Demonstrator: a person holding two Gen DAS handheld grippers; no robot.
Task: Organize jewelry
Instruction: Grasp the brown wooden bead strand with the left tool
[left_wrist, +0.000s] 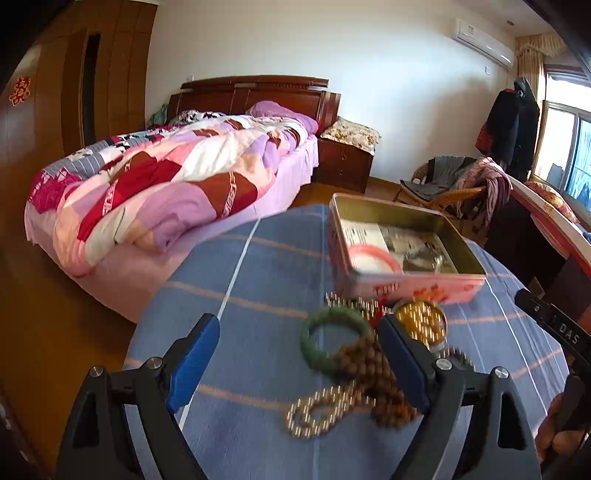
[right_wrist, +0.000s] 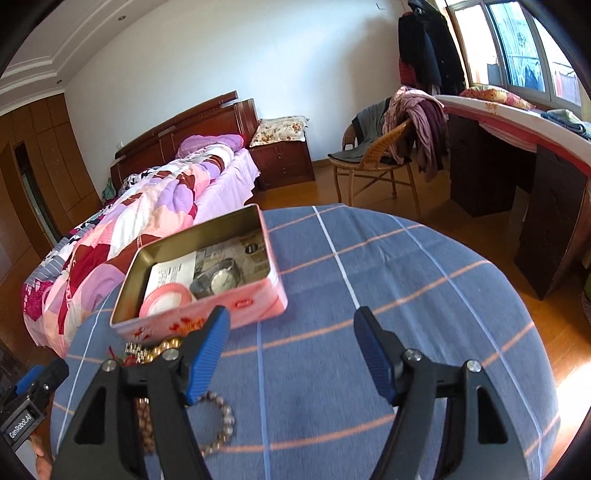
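A pink open tin box (left_wrist: 406, 286) (right_wrist: 207, 312) stands on the blue checked tablecloth (left_wrist: 258, 266) (right_wrist: 369, 288). Inside lie a pink bangle (left_wrist: 373, 254) (right_wrist: 166, 295), a silver watch (right_wrist: 218, 278) and papers. In front of the box lies loose jewelry: a green bangle (left_wrist: 328, 341), a brown bead string (left_wrist: 369, 363), a pale bead bracelet (left_wrist: 314, 411) (right_wrist: 221, 424) and a round tin of gold beads (left_wrist: 421, 321). My left gripper (left_wrist: 299, 354) is open, its fingers either side of the green bangle, above the pile. My right gripper (right_wrist: 291, 350) is open and empty over bare cloth, right of the box.
A bed with a patchwork quilt (left_wrist: 155, 184) lies beyond the table on the left. A wicker chair with clothes (right_wrist: 384, 155) and a dark desk (right_wrist: 517, 177) stand to the right. The round table's edge drops to a wooden floor (right_wrist: 535, 295).
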